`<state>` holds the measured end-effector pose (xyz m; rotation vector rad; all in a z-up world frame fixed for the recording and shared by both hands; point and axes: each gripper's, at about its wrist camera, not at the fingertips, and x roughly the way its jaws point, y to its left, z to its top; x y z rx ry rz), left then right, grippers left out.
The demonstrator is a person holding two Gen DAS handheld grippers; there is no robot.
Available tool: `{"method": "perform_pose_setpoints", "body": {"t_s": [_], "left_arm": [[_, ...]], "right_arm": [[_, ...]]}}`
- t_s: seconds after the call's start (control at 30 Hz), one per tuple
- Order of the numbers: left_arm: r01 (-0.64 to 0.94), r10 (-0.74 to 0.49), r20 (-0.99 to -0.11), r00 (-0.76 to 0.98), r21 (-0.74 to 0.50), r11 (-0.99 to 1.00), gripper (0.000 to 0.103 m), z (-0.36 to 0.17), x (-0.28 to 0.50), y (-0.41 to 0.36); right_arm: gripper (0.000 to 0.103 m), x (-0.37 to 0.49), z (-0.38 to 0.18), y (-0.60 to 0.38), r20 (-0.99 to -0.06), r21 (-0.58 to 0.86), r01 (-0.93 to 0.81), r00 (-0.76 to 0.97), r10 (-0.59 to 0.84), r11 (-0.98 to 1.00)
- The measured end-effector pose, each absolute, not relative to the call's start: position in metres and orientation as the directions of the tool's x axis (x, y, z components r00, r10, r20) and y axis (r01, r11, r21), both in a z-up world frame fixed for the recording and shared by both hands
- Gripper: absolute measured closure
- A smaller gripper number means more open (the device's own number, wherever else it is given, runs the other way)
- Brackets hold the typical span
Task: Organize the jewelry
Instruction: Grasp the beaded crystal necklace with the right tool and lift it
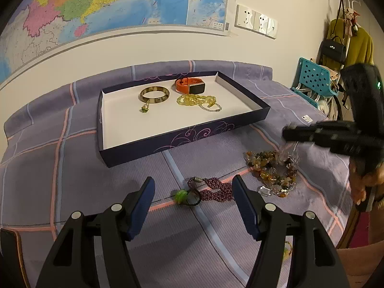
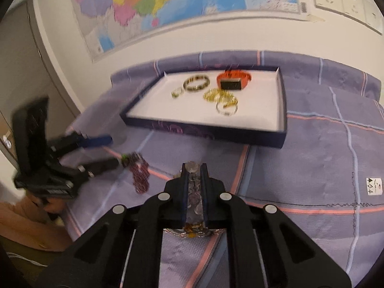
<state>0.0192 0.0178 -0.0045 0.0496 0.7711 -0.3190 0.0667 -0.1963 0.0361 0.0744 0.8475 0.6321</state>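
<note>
Clear bead strand (image 2: pixel 195 192) pinched in right tool (image 2: pixel 194 168); left tool (image 1: pixel 193 189) open, straddling purple bracelet (image 1: pixel 216 189) on bed.

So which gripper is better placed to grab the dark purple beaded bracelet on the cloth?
Left gripper: open, with the purple beaded bracelet just ahead between its fingers. Right gripper is shut on clear beads.

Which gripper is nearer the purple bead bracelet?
Left. The left gripper hangs open around the purple bead bracelet; the right gripper is off to its side, shut on clear beads.
</note>
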Motion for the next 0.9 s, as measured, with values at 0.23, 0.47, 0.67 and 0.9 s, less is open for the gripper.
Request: {"method": "perform_pose_setpoints", "body": {"t_s": [0.23,0.47,0.67,0.9], "left_arm": [[0.327,-0.286,-0.685,0.670,-0.073,0.942,0.039,-0.002,0.012,0.015],[0.411,-0.363,-0.686,0.630,-0.102,0.906,0.039,-0.002,-0.003,0.006],[0.534,-0.462,-0.699,0.545,-0.136,0.835,0.040,-0.009,-0.029,-0.010],[0.620,-0.496,-0.727,0.475,-0.124,0.775,0.049,-0.023,-0.051,-0.033]], "right_arm": [[0.093,0.063,0.068,-0.217,-0.591,0.360,-0.472,0.552,0.588,0.805],[0.093,0.059,0.080,-0.221,-0.568,0.363,-0.471,0.572,0.592,0.804],[0.093,0.057,0.072,-0.220,-0.578,0.379,-0.463,0.558,0.596,0.801],[0.093,0.055,0.061,-0.215,-0.589,0.400,-0.461,0.533,0.607,0.792]]}}
